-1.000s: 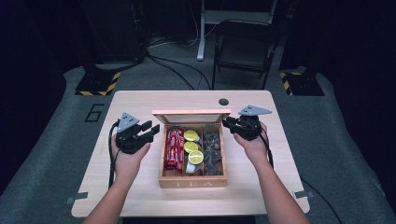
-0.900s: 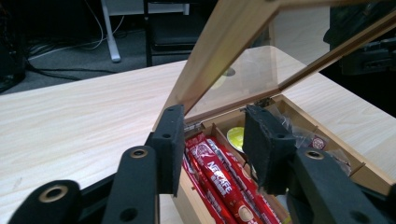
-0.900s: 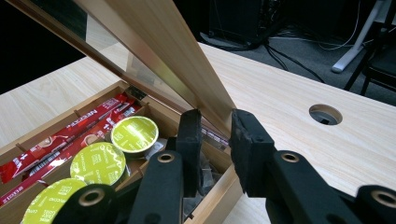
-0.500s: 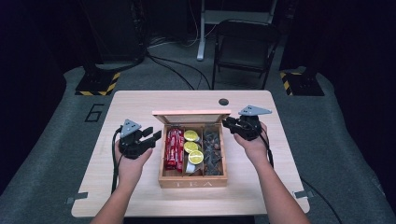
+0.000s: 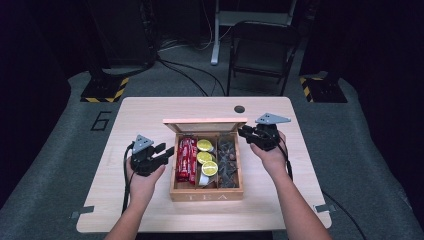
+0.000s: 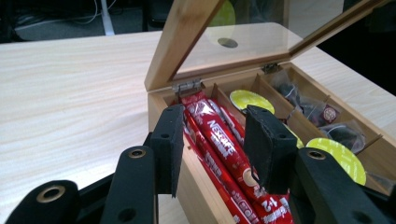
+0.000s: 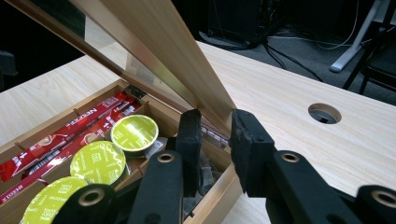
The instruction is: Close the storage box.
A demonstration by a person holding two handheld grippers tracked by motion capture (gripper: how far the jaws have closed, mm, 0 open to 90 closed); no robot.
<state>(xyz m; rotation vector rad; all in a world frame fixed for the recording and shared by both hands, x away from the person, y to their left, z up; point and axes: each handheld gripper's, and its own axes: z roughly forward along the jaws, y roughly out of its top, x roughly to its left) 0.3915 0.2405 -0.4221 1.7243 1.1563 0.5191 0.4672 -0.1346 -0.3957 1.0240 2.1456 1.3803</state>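
While right claw pinches lid, left claw hovers

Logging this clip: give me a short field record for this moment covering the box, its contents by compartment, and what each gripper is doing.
box: wooden tea box at the middle of the table, lid raised
left compartment: red coffee sticks
middle compartment: yellow-green capsules
right compartment: dark tea bags
left gripper: beside the box's left wall, jaws apart and just been opening, straddling that wall above the sticks, nothing gripped
right gripper: shut on the lid's right edge, holding it up
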